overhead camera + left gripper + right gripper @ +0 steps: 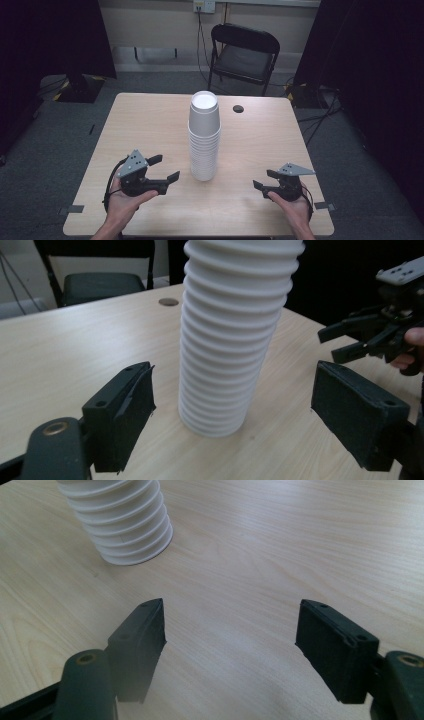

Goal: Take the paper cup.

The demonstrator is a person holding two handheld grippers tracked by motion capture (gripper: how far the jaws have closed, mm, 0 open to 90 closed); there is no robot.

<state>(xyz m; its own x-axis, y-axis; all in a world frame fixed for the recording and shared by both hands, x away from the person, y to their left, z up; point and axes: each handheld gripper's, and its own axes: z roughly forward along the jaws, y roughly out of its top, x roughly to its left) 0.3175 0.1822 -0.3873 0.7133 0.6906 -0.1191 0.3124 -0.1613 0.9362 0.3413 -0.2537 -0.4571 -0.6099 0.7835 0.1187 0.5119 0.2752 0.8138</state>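
Pale wooden counter [150, 125] in a dim room, folding chair [243, 52] behind the cup stack.
Item: tall stack of white foam cups [204, 137], upright at the counter's middle, untouched. Left gripper [162, 170] lay just left of the stack, jaws spread wide and aimed at its lower rims, seemingly to frame it for a grasp. Right gripper [261, 180] rested farther right of the stack, jaws likewise spread, holding nothing.

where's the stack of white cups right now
In the high view the stack of white cups stands upright near the middle of the table, between the left tool and the right tool, touching neither.
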